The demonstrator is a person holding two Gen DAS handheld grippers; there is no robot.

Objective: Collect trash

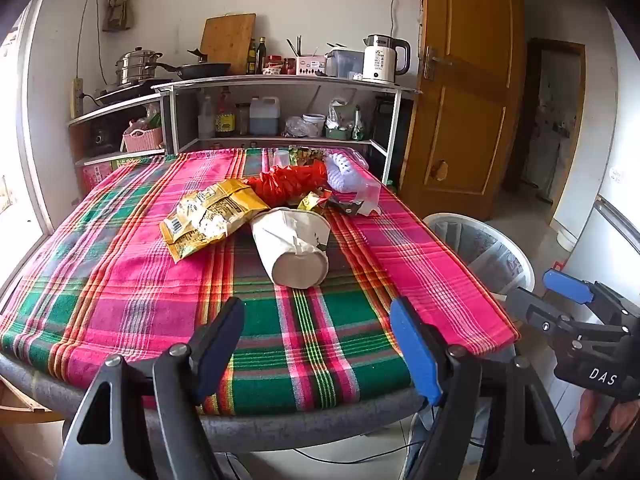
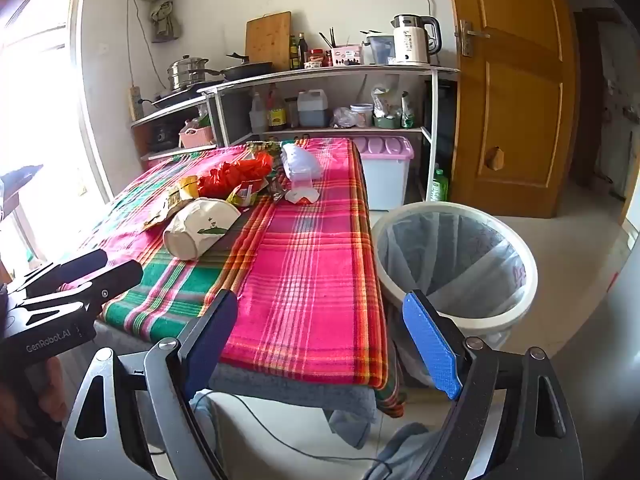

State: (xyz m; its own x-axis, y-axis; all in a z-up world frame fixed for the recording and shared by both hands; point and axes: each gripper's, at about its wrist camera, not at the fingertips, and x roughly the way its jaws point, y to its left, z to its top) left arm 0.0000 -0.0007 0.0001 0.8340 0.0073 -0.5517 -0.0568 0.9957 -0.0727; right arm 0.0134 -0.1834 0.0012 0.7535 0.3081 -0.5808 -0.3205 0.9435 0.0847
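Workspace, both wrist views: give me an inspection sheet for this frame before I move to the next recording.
Surface: table under a plaid cloth, cloth hanging over the near corner.
Job's things: tipped paper cup, yellow snack bag, red crumpled wrapper, white plastic tray, small wrappers between them; lined trash bin on the floor beside the table, no trash visible inside.
Clutter: nothing seen beyond the trash pile.
Grippers: left tongs and right tongs open, empty, short of the pile.
Cables: black cable on the floor under the table.
Surroundings: shelf unit with kettle and pots, wooden door, lidded storage box.
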